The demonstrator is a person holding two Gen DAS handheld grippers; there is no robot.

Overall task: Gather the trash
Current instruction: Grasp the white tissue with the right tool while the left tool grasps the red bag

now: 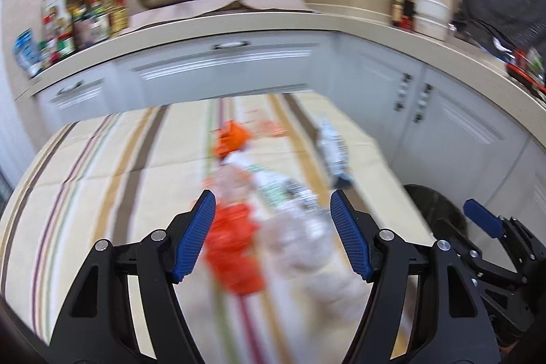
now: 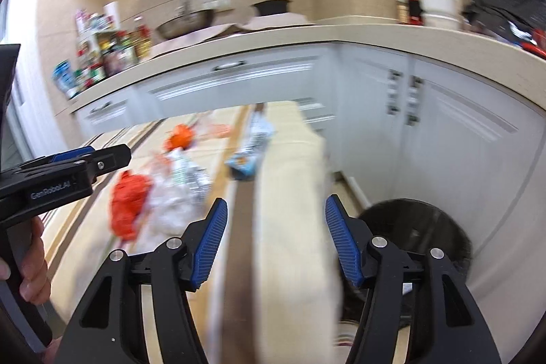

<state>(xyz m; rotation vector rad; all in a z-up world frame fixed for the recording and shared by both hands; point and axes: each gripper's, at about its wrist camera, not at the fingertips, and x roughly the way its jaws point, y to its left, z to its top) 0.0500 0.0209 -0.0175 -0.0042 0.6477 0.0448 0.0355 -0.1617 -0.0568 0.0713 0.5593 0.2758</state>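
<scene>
My left gripper [image 1: 273, 203] hangs above a desk [image 1: 85, 166] draped in a cream cloth with brown, maroon and green stripes, its blue ribbed jaws spread apart with nothing clamped between them. Directly ahead of and below those jaws lies the trash: a crumpled orange plastic wrapper [image 1: 235, 248], and just right of it a heap of clear crinkled plastic [image 1: 300, 227] with printed packaging too blurred to read. Farther ahead sits a smaller orange scrap [image 1: 232, 139], and off to the right a blue-and-white printed packet [image 1: 332, 149] near the desk's far edge.

My right gripper [image 2: 274, 217] stands beside the desk's right edge, jaws likewise apart and gripping nothing; the overhanging fold of the cloth fills the gap between them without being pinched. From here the trash lies ahead and to the left. To the right and below, a round dark bin [image 2: 419, 227] stands on the floor against pale grey cabinet doors [image 2: 460, 139]; its contents cannot be made out.

My left hand [image 2: 32, 265] wraps the black handle of the left tool, whose side reads "GenRobot.AI".
</scene>
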